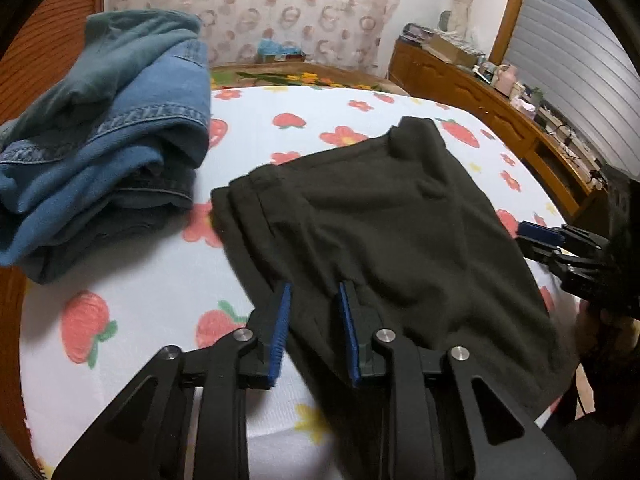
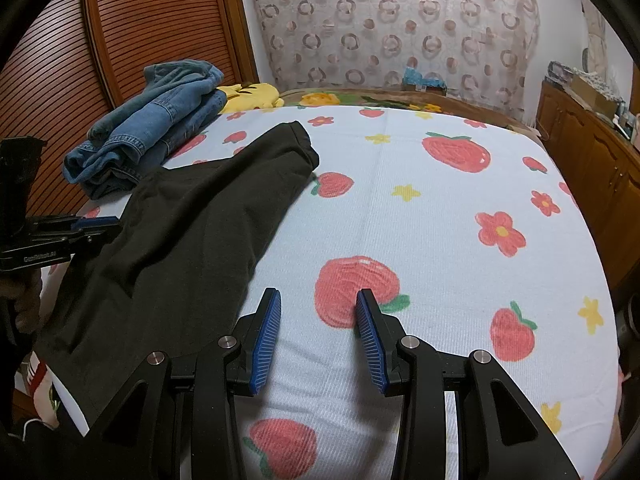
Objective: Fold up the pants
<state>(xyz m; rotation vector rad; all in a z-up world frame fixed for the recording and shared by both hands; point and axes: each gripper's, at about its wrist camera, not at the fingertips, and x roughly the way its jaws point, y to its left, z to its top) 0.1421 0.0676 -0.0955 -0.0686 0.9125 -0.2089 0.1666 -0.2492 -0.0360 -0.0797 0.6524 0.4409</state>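
Observation:
Dark olive-black pants lie folded over on the strawberry-print bed sheet; they also show in the right wrist view, with one end hanging over the near bed edge. My left gripper is open, its jaws straddling the pants' near left edge. My right gripper is open and empty over bare sheet, just right of the pants. The right gripper also shows at the pants' right side in the left wrist view.
A pile of blue jeans and a teal garment sits at the bed's far left, also in the right wrist view. A wooden cabinet with clutter runs along the right. A slatted wooden door stands at left.

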